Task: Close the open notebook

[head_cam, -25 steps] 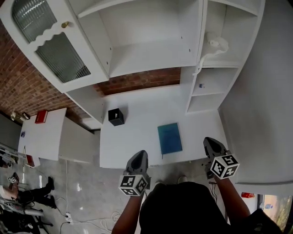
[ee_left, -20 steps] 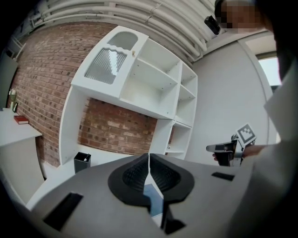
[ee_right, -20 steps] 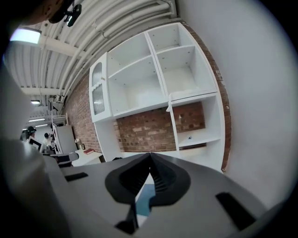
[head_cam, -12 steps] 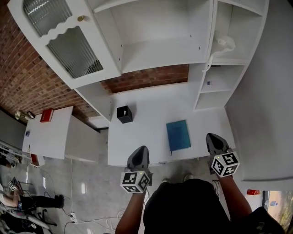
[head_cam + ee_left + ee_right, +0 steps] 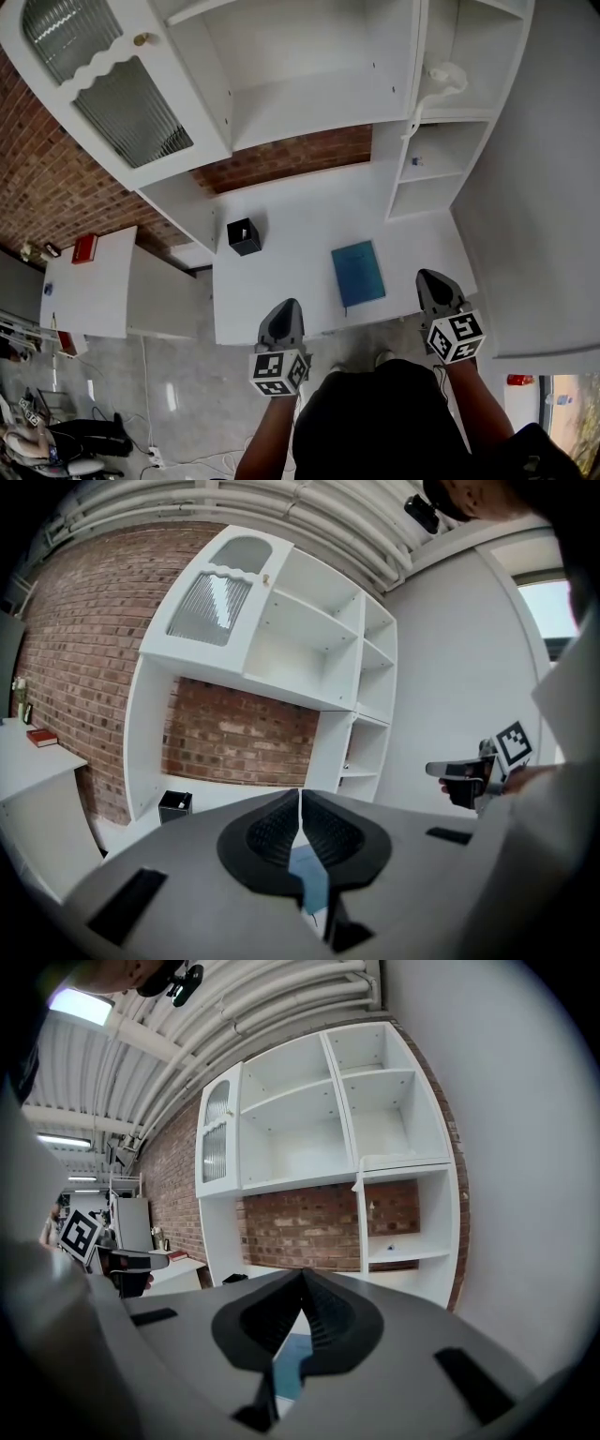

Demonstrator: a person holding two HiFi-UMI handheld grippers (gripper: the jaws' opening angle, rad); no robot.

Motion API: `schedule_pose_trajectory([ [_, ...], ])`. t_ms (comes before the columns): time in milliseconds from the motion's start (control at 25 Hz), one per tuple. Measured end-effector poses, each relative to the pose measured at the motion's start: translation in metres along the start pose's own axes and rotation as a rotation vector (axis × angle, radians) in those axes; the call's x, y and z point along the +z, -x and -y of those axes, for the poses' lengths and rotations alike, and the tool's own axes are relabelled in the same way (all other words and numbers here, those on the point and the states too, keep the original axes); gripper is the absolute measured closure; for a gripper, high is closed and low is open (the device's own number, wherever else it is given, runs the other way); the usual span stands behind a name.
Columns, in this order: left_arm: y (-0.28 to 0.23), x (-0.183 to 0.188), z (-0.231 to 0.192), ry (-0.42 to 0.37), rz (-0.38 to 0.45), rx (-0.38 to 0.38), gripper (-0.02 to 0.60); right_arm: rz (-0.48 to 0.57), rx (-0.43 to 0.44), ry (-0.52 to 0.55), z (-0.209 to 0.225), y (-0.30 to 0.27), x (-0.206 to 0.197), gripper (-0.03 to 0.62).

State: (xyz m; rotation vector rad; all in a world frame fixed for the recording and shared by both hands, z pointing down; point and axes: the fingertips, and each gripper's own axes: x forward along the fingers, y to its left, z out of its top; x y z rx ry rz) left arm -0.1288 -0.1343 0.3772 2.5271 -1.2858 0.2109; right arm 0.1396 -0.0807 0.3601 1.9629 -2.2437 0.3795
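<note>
A blue notebook (image 5: 358,273) lies flat with its cover closed on the white desk (image 5: 300,220), near the front edge. My left gripper (image 5: 284,309) hovers at the desk's front edge, left of the notebook, jaws shut and empty. My right gripper (image 5: 434,279) is to the right of the notebook, also shut on nothing. In the left gripper view the left gripper (image 5: 300,797) points at the desk, with the notebook (image 5: 309,878) showing below its jaws and the right gripper (image 5: 461,771) off to the right. In the right gripper view the right gripper (image 5: 302,1279) has the notebook (image 5: 289,1372) beneath it.
A black pen box (image 5: 244,236) stands on the desk's back left. White shelves (image 5: 309,103) and a glass-doored cabinet (image 5: 103,89) rise above the desk before a brick wall. A lower side table (image 5: 94,286) with a red book (image 5: 84,248) sits to the left.
The head view has swayed a little. Both grippers have stayed shut and have shifted only slightly along the desk's front edge. The notebook has not moved.
</note>
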Motion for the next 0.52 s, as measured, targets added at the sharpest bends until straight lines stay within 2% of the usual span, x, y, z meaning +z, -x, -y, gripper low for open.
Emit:
schedule_pose_trajectory([
  [280, -0.008, 0.000, 0.004, 0.005, -0.014, -0.018, 0.568, 0.007, -0.011, 0.000, 0.001, -0.001, 0.004, 0.595],
  [520, -0.015, 0.001, 0.008, 0.012, -0.012, -0.033, 0.568, 0.040, 0.022, -0.009, -0.006, -0.005, 0.014, 0.595],
])
